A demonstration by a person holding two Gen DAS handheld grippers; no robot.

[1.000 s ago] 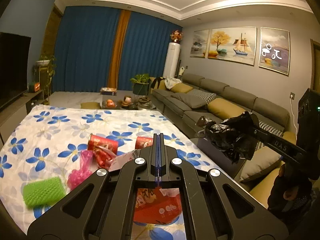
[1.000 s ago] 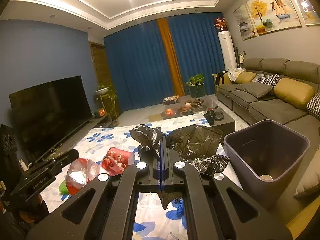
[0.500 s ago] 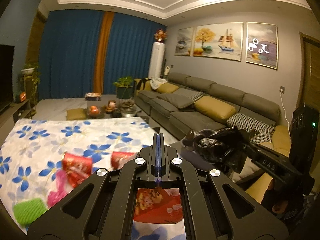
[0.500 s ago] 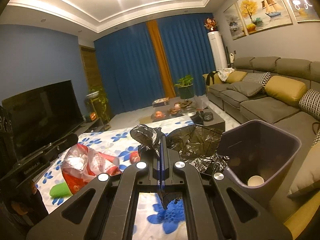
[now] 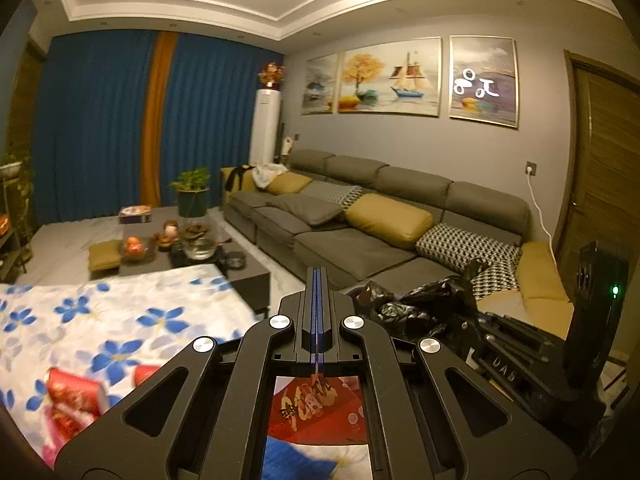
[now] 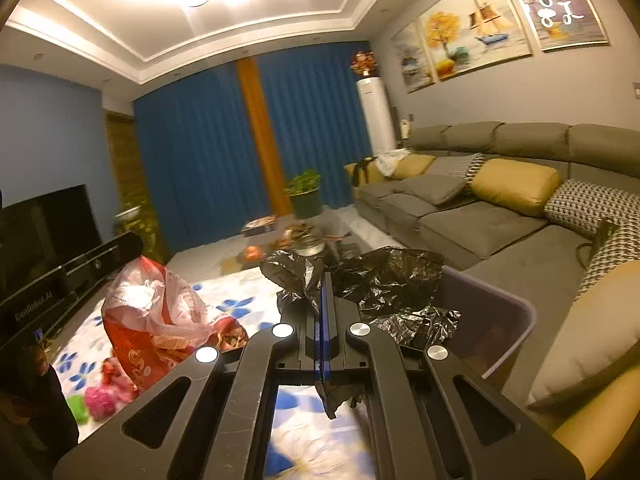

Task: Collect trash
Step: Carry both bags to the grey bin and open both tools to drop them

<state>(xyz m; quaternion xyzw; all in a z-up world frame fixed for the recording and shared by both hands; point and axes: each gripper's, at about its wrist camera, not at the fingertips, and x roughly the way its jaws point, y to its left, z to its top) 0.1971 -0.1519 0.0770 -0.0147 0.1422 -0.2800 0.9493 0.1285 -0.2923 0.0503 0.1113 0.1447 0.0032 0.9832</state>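
Left claw (image 5: 316, 354) clamped on red wrapper (image 6: 160, 312); right claw (image 6: 324, 344) clamped on black bag (image 6: 384, 280). Advise carrying wrapper over the bag's mouth before release.

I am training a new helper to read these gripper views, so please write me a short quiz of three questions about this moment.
1. True or false: the right gripper has its jaws shut on the black trash bag.
2. What hangs from the left gripper? A) red snack bag B) green sponge C) paper cup
3. In the right wrist view, on which side of the black trash bag does the grey bin stand?
Key: 1 true; 2 A; 3 the right side.
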